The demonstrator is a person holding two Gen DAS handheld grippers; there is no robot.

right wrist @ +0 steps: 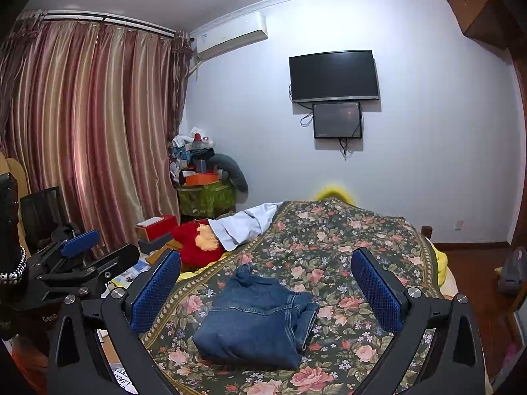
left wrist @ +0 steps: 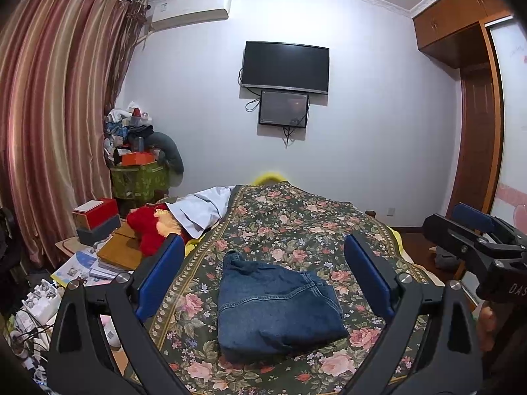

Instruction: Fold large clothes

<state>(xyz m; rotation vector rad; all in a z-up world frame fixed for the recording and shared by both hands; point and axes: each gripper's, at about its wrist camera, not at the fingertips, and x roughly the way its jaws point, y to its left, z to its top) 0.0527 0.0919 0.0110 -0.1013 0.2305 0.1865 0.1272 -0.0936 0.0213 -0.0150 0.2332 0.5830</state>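
Denim garment sits folded into a compact bundle on the floral bedspread, near the front of the bed, roughly centred between both sets of fingers. Left gripper has its jaws wide apart, nothing between the pads; right gripper likewise spread wide and empty, held off the cloth. Fold looks done or near done. Risks: the bundle is thick and soft, so any nudge from a fingertip on the way in could push the top layer off and spring it open; the loose bunched end at the far side looks least secure and would be first to unroll. A pinch on only the top layer would lift it and undo the fold. The bedspread is loose, so it could drag along with the denim. Hard to tell: how many layers there are, whether the legs are tucked evenly underneath, and the near edge of the bundle, which sits low in both views.
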